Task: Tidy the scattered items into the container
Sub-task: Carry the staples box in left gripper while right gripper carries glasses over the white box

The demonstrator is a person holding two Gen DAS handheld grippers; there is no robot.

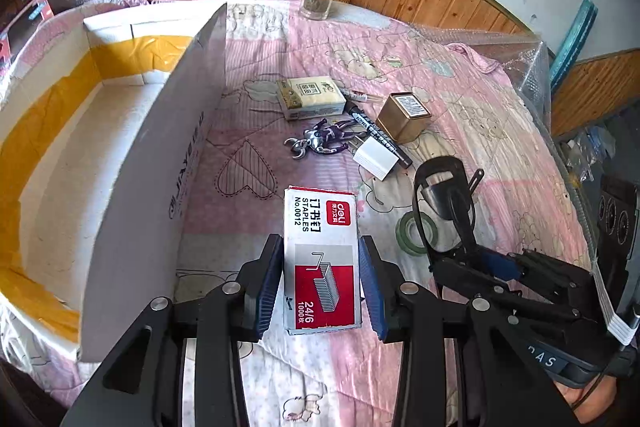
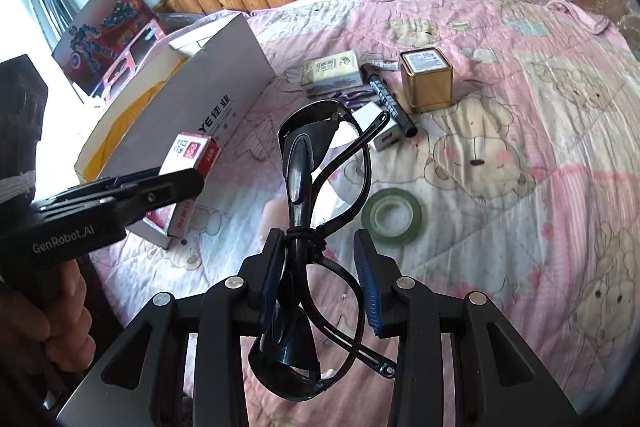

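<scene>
Cardboard, the white open-topped box with yellow tape lining, fills nine o'clock on the pink cartoon-print quilted bed; black-framed safety glasses hang in the right tool, its blue pads seemingly pinching a folded temple, long axis running toward twelve o'clock; red-and-white staples box sits clamped across its narrow sides in the left tool, long axis also toward twelve; best to lift it clear of the box's near wall, swing toward nine, then release low inside.
</scene>
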